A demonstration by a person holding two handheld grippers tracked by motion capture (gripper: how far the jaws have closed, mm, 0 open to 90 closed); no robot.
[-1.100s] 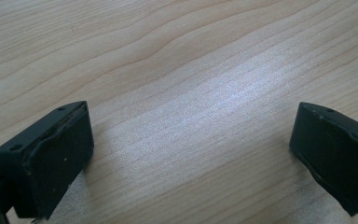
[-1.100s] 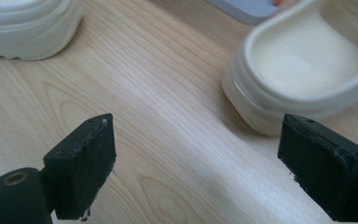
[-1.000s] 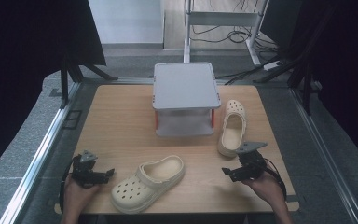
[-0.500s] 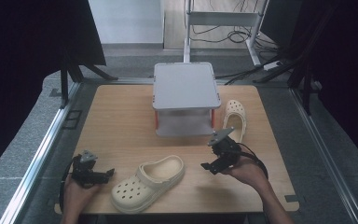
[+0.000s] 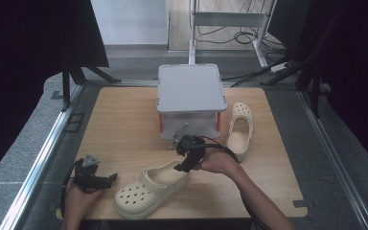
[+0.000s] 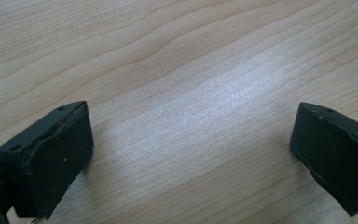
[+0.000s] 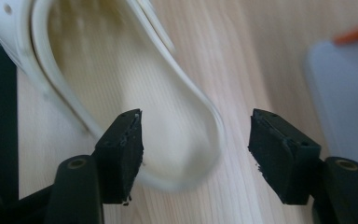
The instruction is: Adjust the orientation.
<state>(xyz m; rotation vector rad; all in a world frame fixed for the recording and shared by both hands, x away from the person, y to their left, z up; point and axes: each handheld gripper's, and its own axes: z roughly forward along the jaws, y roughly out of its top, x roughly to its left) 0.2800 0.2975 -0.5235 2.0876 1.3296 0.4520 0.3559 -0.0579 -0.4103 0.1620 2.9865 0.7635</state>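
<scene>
Just in front of the grey box [image 5: 190,98], toward the person, the near clog [image 5: 151,188] is lying flat on the desk [image 5: 120,124], not yet lifted, so the picking up is only beginning and everything after it is left. Its heel rim is sitting between the jaws of the right tool [image 5: 183,165], which have just been closing and are standing half spread, one inside the heel cup, one outside, pads not yet pressing. To the box's right, the second clog [image 5: 239,129] is waiting untouched. Well left of the near clog, the left tool [image 5: 106,178] is resting wide apart over bare wood.
</scene>
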